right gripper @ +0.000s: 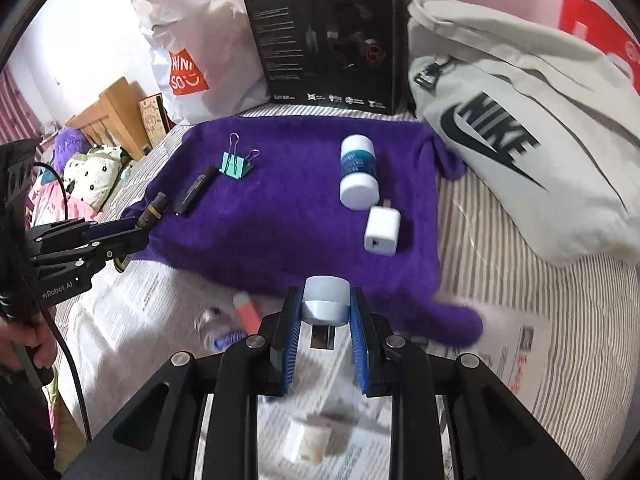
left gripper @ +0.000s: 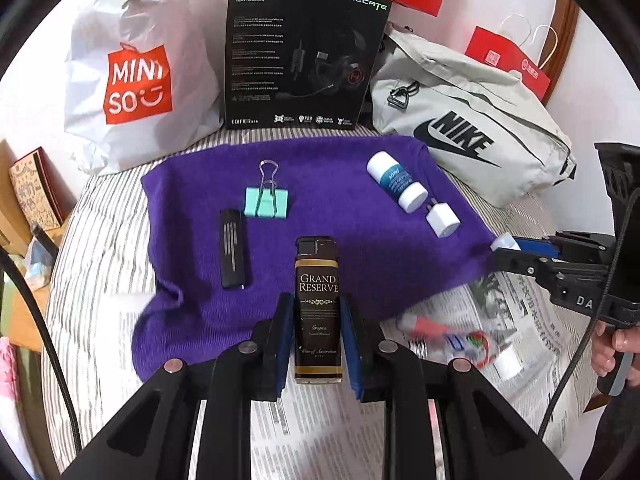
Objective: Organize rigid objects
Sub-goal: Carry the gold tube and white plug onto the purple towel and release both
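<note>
In the left wrist view my left gripper (left gripper: 318, 308) is shut on a dark brown lighter (left gripper: 319, 280) labelled Grand Reserve, held above the near edge of a purple cloth (left gripper: 340, 184). My right gripper (right gripper: 325, 308) is shut on a small white round-topped piece (right gripper: 325, 294) over the cloth's (right gripper: 288, 220) front edge. On the cloth lie a mint binder clip (left gripper: 266, 202), a slim black stick (left gripper: 233, 254), a white and blue bottle (left gripper: 396, 182) and a white charger plug (left gripper: 442, 220). Each gripper also shows at the edge of the other's view.
Newspaper (left gripper: 532, 320) covers the striped bed in front of the cloth and carries a pink tube (right gripper: 250, 312) and small loose items. Behind the cloth stand a white Miniso bag (left gripper: 136, 80), a black headset box (left gripper: 304, 52) and a grey Nike bag (left gripper: 472, 128).
</note>
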The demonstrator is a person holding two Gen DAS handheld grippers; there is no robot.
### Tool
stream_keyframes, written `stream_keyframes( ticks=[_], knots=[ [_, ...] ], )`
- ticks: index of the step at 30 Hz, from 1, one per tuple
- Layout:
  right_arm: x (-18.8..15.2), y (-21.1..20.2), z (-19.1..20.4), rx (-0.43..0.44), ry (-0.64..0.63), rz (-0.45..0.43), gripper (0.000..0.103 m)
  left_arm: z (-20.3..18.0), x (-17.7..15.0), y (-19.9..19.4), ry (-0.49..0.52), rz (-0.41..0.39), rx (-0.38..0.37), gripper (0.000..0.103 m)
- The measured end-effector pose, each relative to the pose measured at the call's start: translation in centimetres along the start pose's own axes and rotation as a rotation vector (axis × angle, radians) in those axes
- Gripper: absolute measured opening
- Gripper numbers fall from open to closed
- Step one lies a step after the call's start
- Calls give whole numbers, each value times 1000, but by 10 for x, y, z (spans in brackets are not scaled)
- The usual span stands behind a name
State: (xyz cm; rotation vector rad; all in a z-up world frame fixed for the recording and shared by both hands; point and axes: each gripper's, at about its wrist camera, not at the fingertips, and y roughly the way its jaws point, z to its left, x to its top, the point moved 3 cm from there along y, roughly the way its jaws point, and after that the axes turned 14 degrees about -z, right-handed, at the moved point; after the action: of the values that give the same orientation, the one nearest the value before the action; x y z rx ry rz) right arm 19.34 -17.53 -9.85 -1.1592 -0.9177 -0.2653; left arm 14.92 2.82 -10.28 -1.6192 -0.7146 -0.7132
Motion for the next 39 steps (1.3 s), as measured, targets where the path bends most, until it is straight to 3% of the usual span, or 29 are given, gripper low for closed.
stream_keyframes(
  ticks=[10, 20, 39],
  knots=[
    [24, 43, -4, -16, -14, 36, 24, 9, 15, 30, -12, 31, -7, 22],
    [12, 84, -14, -43, -27, 133, 24, 16, 20, 56, -21, 63, -15, 22],
    [5, 93, -18, -29, -35, 153, 24, 21, 6, 99, 17, 138, 21, 22]
  ],
)
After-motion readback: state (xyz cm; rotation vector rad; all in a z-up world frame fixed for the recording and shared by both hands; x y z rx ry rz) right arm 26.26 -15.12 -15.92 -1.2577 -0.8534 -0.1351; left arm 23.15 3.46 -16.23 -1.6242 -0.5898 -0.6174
